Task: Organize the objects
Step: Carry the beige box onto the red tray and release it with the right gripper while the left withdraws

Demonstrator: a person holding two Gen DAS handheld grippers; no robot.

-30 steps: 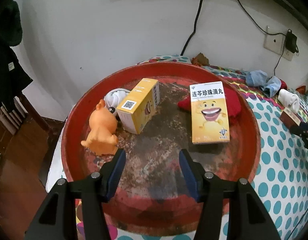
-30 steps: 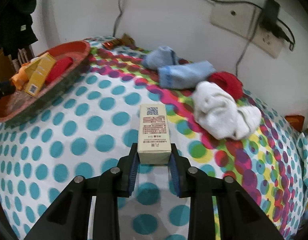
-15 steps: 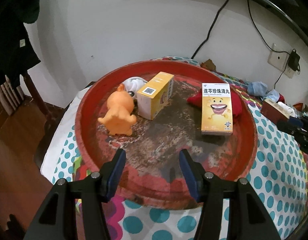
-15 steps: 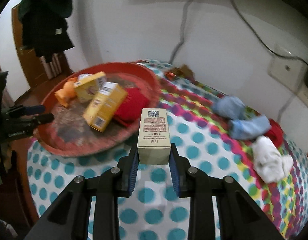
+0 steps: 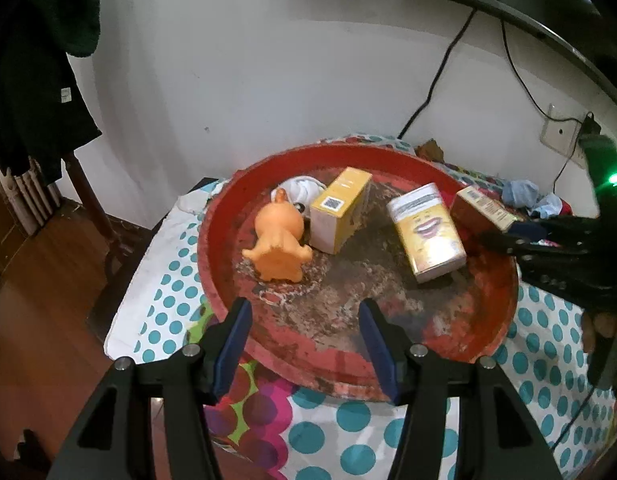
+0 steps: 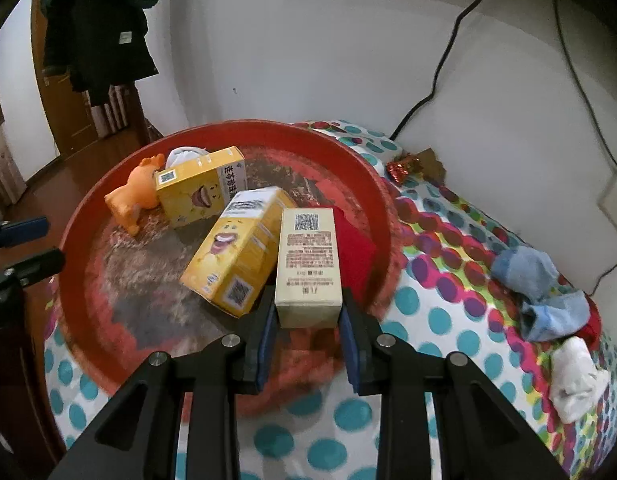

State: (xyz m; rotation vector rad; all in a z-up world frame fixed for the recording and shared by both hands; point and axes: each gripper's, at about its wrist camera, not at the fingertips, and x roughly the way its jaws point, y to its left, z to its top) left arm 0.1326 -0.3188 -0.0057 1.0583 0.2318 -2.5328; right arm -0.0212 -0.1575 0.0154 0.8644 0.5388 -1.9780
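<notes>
A: Since a second ago we have carried the cream box (image 6: pixel 309 266) off the spotted cloth (image 6: pixel 440 320) to the right edge of the red tray (image 6: pixel 80 264). Sorting is nearly at the drop.

B: Right gripper (image 6: pixel 308 334) is clenched on the box's near end; the box juts forward, beside the yellow box (image 6: pixel 236 252), over the red cloth (image 6: pixel 354 252).

A: Left gripper (image 5: pixel 304 340) is spread and empty at the tray's near edge.
</notes>
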